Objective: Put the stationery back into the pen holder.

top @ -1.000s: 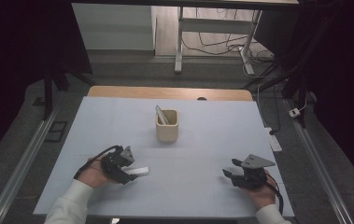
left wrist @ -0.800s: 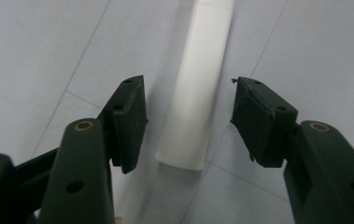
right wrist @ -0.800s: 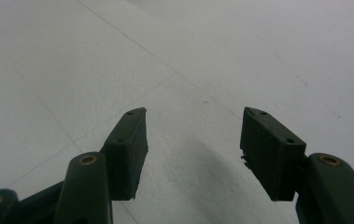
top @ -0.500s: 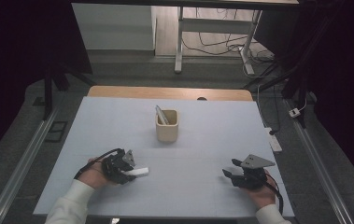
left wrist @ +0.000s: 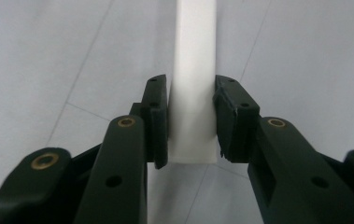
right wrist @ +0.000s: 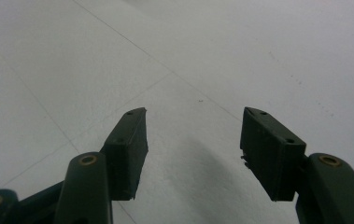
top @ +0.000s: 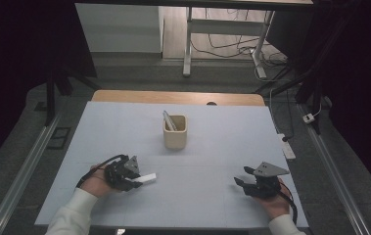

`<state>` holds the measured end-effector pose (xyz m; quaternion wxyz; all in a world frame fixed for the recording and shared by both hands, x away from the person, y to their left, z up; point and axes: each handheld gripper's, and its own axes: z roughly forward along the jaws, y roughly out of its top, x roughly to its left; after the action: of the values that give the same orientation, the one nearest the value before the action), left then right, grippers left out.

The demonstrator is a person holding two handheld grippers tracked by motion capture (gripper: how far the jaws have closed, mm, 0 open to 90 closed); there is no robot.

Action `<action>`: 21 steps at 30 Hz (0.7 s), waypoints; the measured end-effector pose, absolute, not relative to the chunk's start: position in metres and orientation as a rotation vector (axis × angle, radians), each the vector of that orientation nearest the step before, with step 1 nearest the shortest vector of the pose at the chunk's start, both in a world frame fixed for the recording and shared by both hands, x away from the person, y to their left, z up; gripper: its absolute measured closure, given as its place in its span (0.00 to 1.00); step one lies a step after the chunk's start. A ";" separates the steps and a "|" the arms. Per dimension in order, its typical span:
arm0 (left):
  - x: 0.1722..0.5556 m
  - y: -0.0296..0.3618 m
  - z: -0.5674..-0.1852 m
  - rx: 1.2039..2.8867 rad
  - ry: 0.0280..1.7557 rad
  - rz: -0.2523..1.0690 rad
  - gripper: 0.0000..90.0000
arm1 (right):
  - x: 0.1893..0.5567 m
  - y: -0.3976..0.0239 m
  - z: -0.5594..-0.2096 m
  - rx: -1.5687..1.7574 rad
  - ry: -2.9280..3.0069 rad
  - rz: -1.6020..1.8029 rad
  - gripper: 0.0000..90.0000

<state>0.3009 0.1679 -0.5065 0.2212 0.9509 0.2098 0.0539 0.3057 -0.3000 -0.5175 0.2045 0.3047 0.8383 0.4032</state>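
A flat white bar (top: 145, 178) lies on the pale blue table cover, front left. My left gripper (top: 135, 180) rests low on the cover with the near end of the bar (left wrist: 193, 56) between its jaws. The jaws have just been closing, and both pads now press on the bar's sides. In the left gripper view the gripper (left wrist: 191, 80) points along the bar. My right gripper (top: 240, 182) sits at the front right, open, with nothing between its fingers. Bare cover lies under it in the right gripper view (right wrist: 193, 114).
A beige square cup (top: 175, 136) stands at the middle of the table cover (top: 222, 137), with another white stick (top: 168, 120) leaning in it. A wooden table edge (top: 173, 97) runs along the back. Beyond it are floor, cables and a desk frame.
The left gripper's jaws have closed onto the white bar. Both hands and the bar stay where they were.
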 end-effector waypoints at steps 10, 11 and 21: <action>0.302 0.171 -0.492 2.476 0.615 0.188 0.74 | 0.304 -0.297 -0.515 0.838 2.333 1.145 0.46; 0.301 0.169 -0.490 2.465 0.613 0.191 0.74 | 0.304 -0.296 -0.514 0.836 2.331 1.161 0.46; 0.296 0.138 -0.466 2.449 0.497 0.221 0.74 | 0.300 -0.287 -0.510 0.805 2.336 1.171 0.46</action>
<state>0.2957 0.1383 -0.4662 0.3112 0.9277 0.1884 0.0839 0.3002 -0.2875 -0.5097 0.2023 0.2882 0.8367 0.4195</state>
